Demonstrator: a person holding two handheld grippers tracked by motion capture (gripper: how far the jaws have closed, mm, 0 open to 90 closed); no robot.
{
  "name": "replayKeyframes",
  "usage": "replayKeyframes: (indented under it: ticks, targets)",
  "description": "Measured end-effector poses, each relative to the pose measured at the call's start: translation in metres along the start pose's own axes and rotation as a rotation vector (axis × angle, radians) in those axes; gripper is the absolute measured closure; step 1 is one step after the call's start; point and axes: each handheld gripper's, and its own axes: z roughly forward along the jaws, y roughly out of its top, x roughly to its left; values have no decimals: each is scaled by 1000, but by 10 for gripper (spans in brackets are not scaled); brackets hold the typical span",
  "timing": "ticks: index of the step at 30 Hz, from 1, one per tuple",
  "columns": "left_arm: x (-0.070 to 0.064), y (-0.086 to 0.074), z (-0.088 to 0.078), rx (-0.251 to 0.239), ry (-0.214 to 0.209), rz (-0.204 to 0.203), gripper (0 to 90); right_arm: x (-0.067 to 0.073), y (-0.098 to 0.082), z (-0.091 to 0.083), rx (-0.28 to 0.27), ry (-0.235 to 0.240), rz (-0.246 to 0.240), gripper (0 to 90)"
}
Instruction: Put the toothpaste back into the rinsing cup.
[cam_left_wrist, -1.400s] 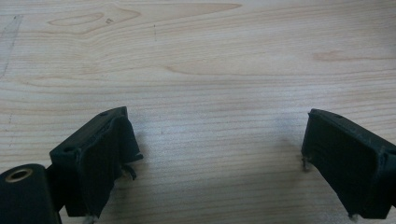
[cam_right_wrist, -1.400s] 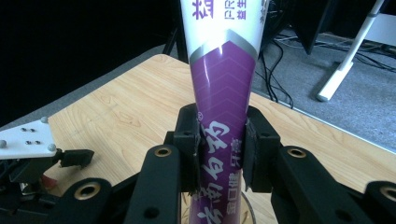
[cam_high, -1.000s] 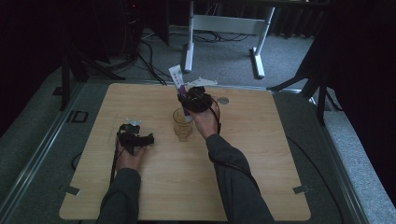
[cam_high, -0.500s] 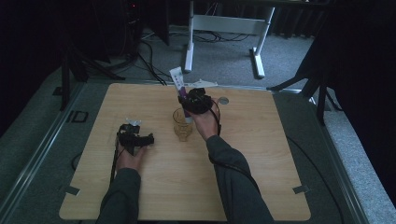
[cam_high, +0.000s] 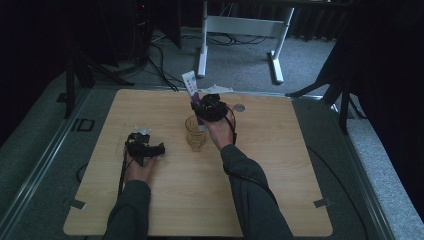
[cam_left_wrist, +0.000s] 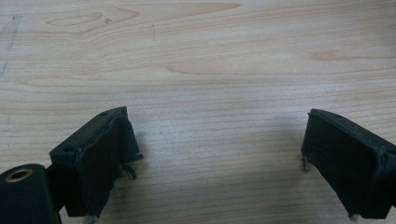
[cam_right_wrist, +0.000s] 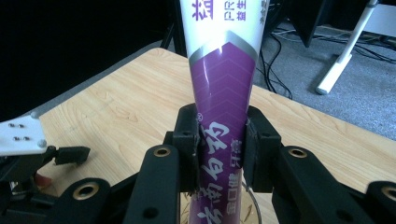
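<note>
A white and purple toothpaste tube (cam_high: 190, 86) (cam_right_wrist: 222, 93) stands tilted with its lower end in a clear glass cup (cam_high: 194, 135) near the table's middle. My right gripper (cam_high: 202, 108) (cam_right_wrist: 219, 149) is shut on the tube's purple part, just above the cup's rim (cam_right_wrist: 255, 209). My left gripper (cam_high: 152, 149) (cam_left_wrist: 215, 158) rests low over bare wood to the left of the cup. Its jaws stand wide open with nothing between them. The left gripper (cam_right_wrist: 32, 161) also appears at the left edge of the right gripper view.
The wooden table (cam_high: 280, 165) has a small round grommet (cam_high: 239, 107) near its far edge and a white scrap (cam_high: 216, 89) behind the tube. A white desk frame (cam_high: 240, 27) and dark stands (cam_high: 75, 65) are on the carpet beyond.
</note>
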Motion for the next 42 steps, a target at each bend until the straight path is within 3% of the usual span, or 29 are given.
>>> replayKeyframes:
  ticks: [28, 42]
  targets:
    - [0, 0, 0, -2, 0, -1, 81, 1, -2, 8, 11, -8, 19, 694]
    - [0, 0, 0, -2, 0, -1, 81, 0, -15, 11, 42, -5, 15, 686]
